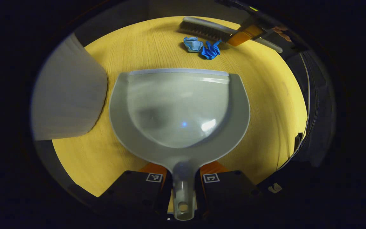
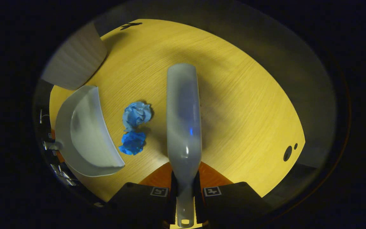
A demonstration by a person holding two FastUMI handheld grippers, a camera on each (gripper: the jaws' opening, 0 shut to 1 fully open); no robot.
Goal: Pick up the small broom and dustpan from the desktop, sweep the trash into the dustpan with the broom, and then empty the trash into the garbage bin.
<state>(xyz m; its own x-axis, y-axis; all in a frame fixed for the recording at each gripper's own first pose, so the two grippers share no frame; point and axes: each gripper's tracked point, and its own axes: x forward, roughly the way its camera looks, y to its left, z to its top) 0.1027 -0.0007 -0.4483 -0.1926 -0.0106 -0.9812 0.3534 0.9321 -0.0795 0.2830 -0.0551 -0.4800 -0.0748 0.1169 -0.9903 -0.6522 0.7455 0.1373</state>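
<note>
My left gripper (image 1: 183, 190) is shut on the handle of the grey dustpan (image 1: 179, 108), whose open lip faces two crumpled blue scraps (image 1: 202, 47) on the yellow wooden desktop (image 1: 265, 95). Beyond the scraps lies the small grey broom (image 1: 214, 30), bristles down, held by the other gripper (image 1: 245, 34) with a hand behind it. In the right gripper view, my right gripper (image 2: 184, 194) is shut on the broom's handle; the broom's back (image 2: 183, 117) stretches forward. The blue scraps (image 2: 135, 127) lie just left of it, between broom and dustpan (image 2: 84, 133).
A pale grey bin or panel (image 1: 68, 95) stands at the desktop's left edge, also seen top left in the right gripper view (image 2: 75, 60). Cables (image 1: 310, 95) run along the desk's right side. Two dark holes (image 2: 289, 152) sit near the desk edge.
</note>
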